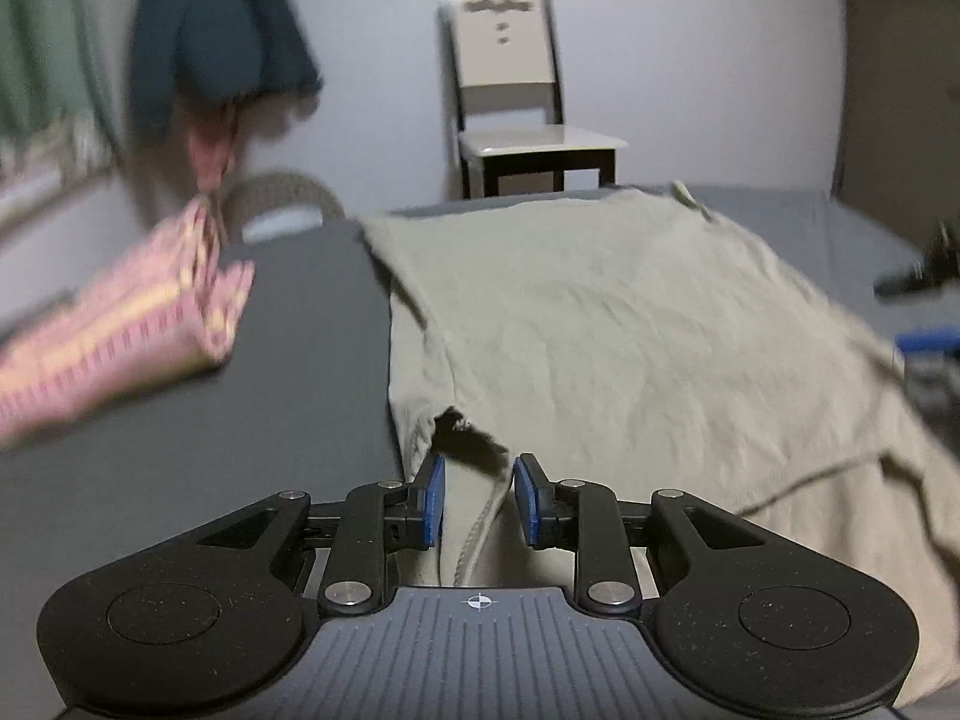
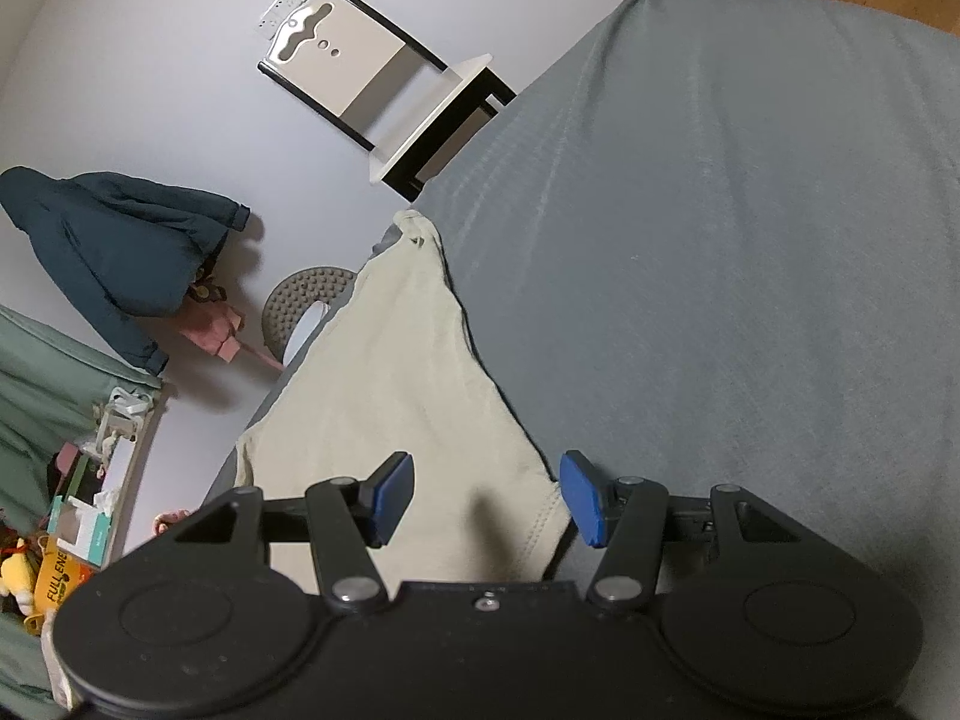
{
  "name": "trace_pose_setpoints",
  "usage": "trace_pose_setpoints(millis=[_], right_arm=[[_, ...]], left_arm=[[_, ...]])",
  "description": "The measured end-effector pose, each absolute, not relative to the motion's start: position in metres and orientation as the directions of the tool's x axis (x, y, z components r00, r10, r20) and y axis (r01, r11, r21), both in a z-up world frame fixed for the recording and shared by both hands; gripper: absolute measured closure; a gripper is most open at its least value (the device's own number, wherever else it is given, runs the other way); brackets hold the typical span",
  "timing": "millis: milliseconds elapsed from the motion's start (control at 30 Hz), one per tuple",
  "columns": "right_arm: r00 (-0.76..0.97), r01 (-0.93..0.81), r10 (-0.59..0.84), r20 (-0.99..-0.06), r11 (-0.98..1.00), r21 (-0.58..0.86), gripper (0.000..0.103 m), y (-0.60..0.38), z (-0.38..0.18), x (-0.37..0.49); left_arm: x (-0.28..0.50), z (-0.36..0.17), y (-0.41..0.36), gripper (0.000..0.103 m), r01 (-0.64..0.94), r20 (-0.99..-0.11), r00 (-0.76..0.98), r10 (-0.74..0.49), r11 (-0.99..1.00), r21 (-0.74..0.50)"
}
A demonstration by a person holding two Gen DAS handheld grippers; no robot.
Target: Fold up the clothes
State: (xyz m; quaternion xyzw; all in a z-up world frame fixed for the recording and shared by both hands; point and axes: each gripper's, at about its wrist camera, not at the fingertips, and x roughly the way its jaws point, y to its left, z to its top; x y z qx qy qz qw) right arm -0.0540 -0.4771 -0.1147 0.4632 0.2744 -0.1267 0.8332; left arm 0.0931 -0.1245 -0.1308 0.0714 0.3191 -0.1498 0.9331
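Folding barely begun: beige garment (image 1: 630,324) lies flat on bed (image 2: 750,240); left gripper (image 1: 478,501) and right gripper (image 2: 487,498) both agape, straddling hems (nothing pinched).

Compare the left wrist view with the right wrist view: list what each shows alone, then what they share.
Only the left wrist view shows the folded pink patterned cloth on the dark grey surface.

Only the right wrist view shows the cluttered shelf of boxes and a yellow plush toy.

Both show the beige garment, the white chair with dark frame, the hanging dark teal garment, and open fingers straddling the beige garment's edge.
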Motion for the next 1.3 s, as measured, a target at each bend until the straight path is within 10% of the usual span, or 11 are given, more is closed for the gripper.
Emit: trace_pose_setpoints(millis=[1033,1167,1300], right_arm=[[0.815,0.461,0.073,-0.575,0.521,0.718,0.046,-0.476,-0.114,-0.054],[0.818,0.458,0.07,-0.572,0.521,0.72,0.045,-0.476,-0.112,-0.054],[0.824,0.453,0.068,-0.562,0.516,0.727,0.044,-0.477,-0.109,-0.055]], left_arm=[[0.12,-0.167,-0.047,0.091,-0.157,-0.643,0.759,-0.104,0.929,-0.336],[0.123,-0.167,-0.045,0.081,-0.16,-0.66,0.742,-0.115,0.926,-0.341],[0.119,-0.156,-0.042,0.036,-0.172,-0.69,0.722,-0.049,0.953,-0.248]])
